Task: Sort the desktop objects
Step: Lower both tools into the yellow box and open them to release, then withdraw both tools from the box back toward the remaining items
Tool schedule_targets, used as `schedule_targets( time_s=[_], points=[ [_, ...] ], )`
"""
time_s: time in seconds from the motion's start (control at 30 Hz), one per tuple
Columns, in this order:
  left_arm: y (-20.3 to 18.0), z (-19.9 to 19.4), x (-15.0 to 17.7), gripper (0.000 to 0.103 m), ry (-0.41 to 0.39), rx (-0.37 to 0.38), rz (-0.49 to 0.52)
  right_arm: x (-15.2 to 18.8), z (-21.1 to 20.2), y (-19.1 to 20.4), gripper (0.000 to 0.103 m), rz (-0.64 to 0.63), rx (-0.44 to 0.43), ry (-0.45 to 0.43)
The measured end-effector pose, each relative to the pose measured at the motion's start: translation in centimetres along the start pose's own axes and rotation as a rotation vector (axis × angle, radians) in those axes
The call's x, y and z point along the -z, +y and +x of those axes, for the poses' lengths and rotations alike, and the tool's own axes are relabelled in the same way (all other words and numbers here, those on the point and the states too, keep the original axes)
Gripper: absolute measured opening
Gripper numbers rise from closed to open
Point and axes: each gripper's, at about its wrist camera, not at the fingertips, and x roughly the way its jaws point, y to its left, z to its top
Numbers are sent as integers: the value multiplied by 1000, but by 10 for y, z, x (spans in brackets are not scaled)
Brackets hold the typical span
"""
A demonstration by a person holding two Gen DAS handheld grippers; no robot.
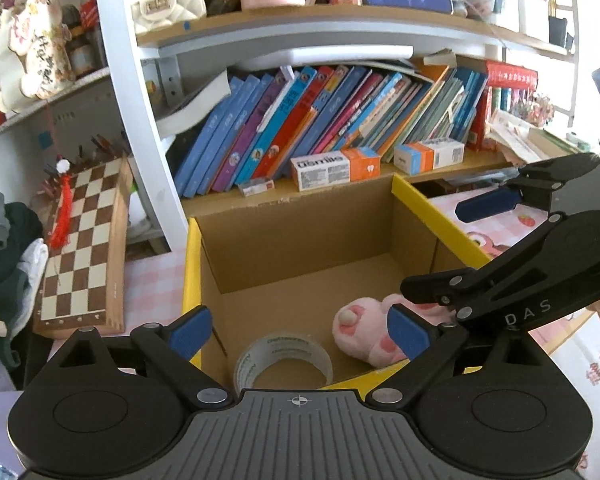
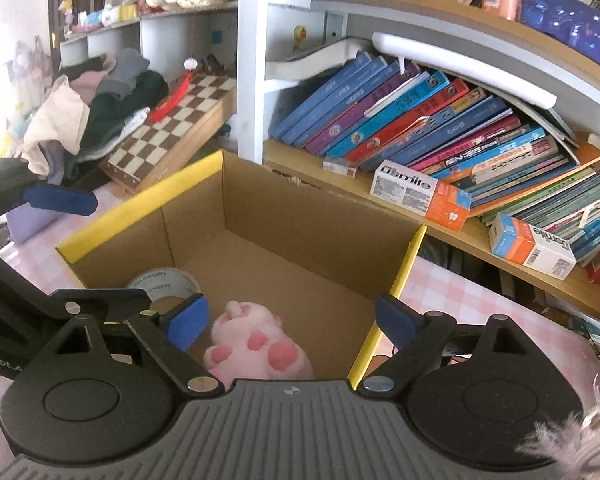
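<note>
Claws both stood wide open and empty: your left gripper (image 1: 300,332) and right gripper (image 2: 290,320) hovered over the near rim of the cardboard box (image 1: 300,236). Inside lay the tape roll (image 1: 283,362) near-left and the pink plush toy (image 2: 256,348) just right of it.
</note>
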Motion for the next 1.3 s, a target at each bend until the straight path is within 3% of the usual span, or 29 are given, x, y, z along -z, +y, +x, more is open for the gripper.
schedule_targets(
  time_s=[0.4, 0.7, 1.3],
  points=[
    [6, -50, 13, 98, -71, -26, -97, 16, -51, 20, 94, 79, 26, -85],
    [21, -81, 40, 98, -84, -17, -113, 37, -88, 39, 96, 149, 142, -127],
    [48, -127, 89, 98, -72, 21, -103, 94, -133, 94, 96, 284, 304, -90]
  ],
)
